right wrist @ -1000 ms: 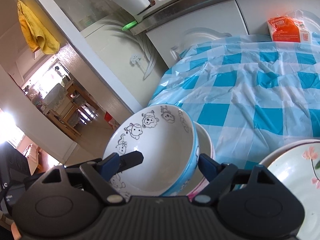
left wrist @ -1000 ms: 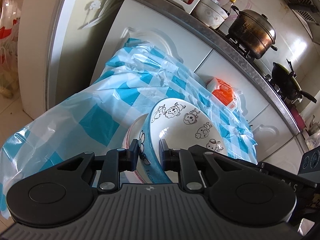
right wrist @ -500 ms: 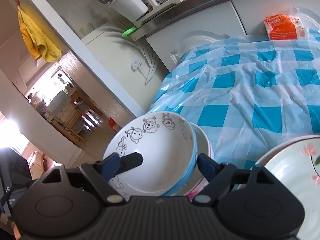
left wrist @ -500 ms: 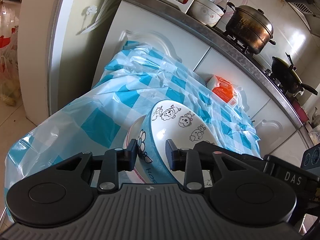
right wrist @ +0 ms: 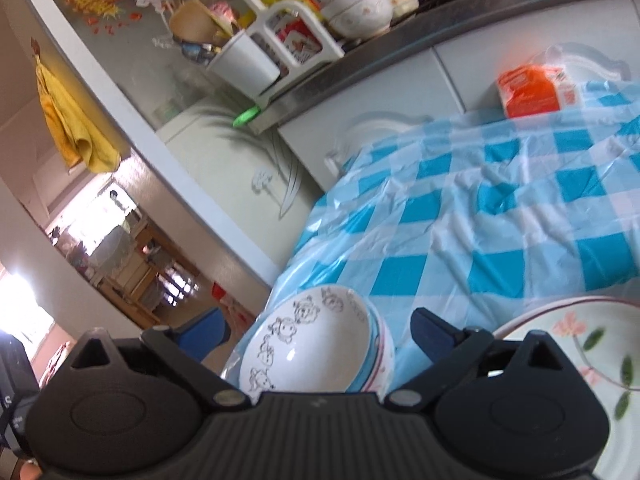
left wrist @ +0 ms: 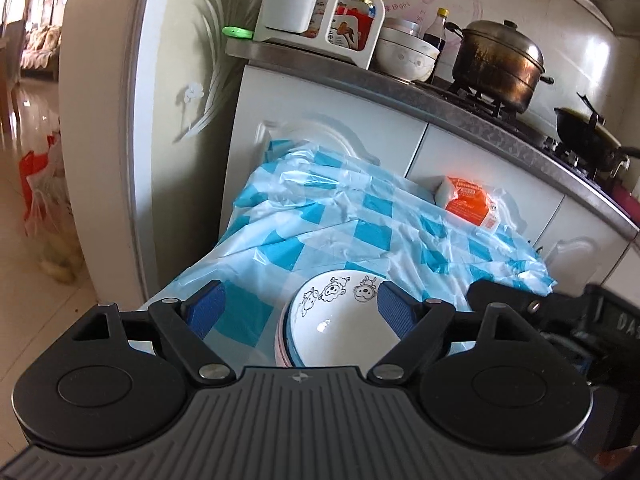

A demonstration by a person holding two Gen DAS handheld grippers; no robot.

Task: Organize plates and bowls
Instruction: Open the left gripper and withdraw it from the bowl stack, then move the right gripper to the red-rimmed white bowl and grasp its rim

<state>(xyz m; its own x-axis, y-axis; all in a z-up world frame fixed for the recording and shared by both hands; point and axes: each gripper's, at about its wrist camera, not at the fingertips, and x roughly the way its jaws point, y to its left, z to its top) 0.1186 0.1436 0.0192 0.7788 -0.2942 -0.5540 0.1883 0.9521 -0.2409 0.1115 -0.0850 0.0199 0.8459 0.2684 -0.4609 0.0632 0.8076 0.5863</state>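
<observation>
A blue bowl with cartoon animals inside [left wrist: 340, 320] [right wrist: 308, 344] sits nested in a pink-rimmed bowl [left wrist: 279, 340] [right wrist: 384, 352] on the blue-checked tablecloth [left wrist: 340, 236] [right wrist: 480, 216]. My left gripper [left wrist: 300, 304] is open and empty, its pads standing apart either side of the bowl stack. My right gripper [right wrist: 320, 328] is open and empty above the same stack. A floral plate [right wrist: 580, 344] lies at the lower right of the right wrist view.
An orange packet [left wrist: 468, 202] [right wrist: 532, 90] lies at the table's far edge against white cabinets. The counter above holds a white rack [left wrist: 316, 8], bowls [left wrist: 406, 54], a steel pot [left wrist: 496, 60] and a wok [left wrist: 588, 136]. A fridge [left wrist: 120, 120] stands to the left.
My left gripper let go of the blue bowl's rim, opened wide and drew back. The bowl now sits level in the pink-rimmed bowl. My right gripper also pulled back.
</observation>
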